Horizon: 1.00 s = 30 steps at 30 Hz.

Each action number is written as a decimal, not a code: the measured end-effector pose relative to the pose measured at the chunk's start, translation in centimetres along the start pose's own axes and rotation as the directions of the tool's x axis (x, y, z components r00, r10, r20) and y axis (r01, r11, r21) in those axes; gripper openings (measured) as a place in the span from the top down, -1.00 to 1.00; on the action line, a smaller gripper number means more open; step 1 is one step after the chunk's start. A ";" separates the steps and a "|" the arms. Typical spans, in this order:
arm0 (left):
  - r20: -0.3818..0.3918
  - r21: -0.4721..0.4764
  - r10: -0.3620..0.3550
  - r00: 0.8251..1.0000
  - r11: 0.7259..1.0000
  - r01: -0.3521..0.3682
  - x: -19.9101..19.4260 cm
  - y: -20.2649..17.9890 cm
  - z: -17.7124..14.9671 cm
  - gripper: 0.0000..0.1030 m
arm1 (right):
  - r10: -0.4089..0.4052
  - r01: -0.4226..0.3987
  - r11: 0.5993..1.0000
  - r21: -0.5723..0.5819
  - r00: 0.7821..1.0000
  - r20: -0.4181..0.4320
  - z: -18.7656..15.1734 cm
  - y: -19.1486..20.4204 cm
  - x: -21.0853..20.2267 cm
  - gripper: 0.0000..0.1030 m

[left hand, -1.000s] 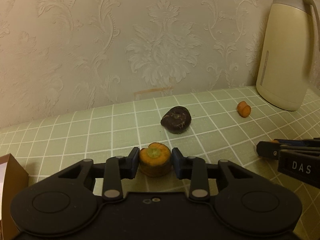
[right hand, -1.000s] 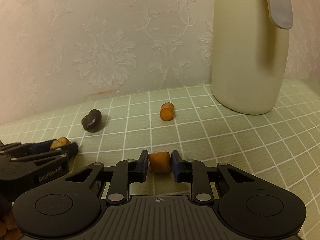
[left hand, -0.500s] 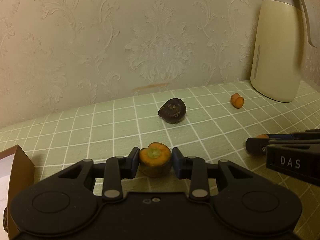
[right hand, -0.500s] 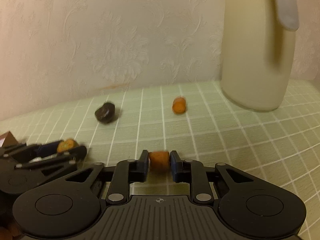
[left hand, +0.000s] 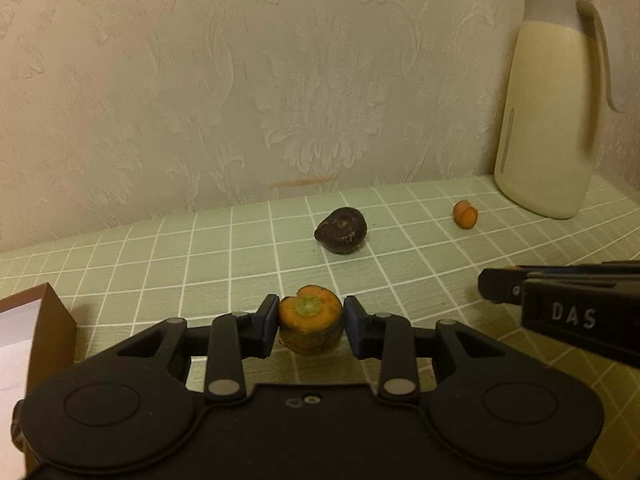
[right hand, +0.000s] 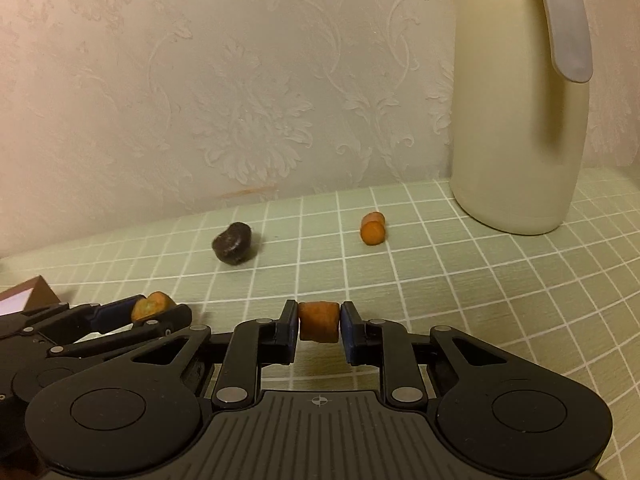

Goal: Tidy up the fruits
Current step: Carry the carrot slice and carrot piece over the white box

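My left gripper (left hand: 311,322) is shut on a thick carrot chunk (left hand: 310,314) with a green core on its cut top, held just above the table. My right gripper (right hand: 319,322) is shut on a smaller carrot piece (right hand: 318,320). In the right wrist view the left gripper (right hand: 154,309) shows at lower left with its carrot chunk (right hand: 150,305). The right gripper's fingers (left hand: 504,284) reach in at the right of the left wrist view. On the green checked tablecloth (left hand: 224,256) lie a dark round fruit (left hand: 341,230) (right hand: 233,242) and a loose carrot piece (left hand: 465,214) (right hand: 373,229), both beyond the grippers.
A cream thermos jug (left hand: 548,120) (right hand: 520,120) stands at the back right against the patterned wall. A brown box (left hand: 38,320) (right hand: 28,294) with a pale inside sits at the left edge.
In the left wrist view the dark fruit, loose carrot and jug have slid back and left, and more of the brown box shows. The right gripper still holds its piece.
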<state>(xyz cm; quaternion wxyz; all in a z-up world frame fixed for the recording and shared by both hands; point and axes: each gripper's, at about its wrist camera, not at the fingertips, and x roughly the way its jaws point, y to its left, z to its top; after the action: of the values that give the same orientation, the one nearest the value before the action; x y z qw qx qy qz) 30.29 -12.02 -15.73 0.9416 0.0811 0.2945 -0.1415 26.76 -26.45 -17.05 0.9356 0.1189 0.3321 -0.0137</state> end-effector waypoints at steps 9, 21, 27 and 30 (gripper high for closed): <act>0.008 -0.031 0.022 1.000 0.999 -0.022 -4.7 0.9 -0.3 0.52 | 0.052 -0.051 0.998 -0.041 0.998 0.029 -0.4 1.4 -3.3 0.56; 0.050 -0.084 0.065 0.997 0.995 -0.060 -13.2 3.5 -2.3 0.52 | 0.194 -0.180 0.973 -0.143 0.977 0.086 -1.6 6.5 -9.0 0.56; 0.062 -0.128 0.123 0.990 0.985 -0.114 -16.3 6.2 -3.5 0.52 | 0.265 -0.247 0.954 -0.170 0.960 0.094 -1.4 10.1 -11.0 0.56; 0.063 -0.146 0.152 0.986 0.979 -0.142 -17.6 7.4 -4.1 0.52 | 0.300 -0.278 0.937 -0.211 0.950 0.083 -1.6 11.7 -11.5 0.56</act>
<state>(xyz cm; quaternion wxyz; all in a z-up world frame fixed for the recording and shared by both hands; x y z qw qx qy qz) 16.60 -0.22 -8.35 0.9631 0.0307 0.2620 -0.0532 18.01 -15.36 -8.53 0.9519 0.0727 0.2569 0.1502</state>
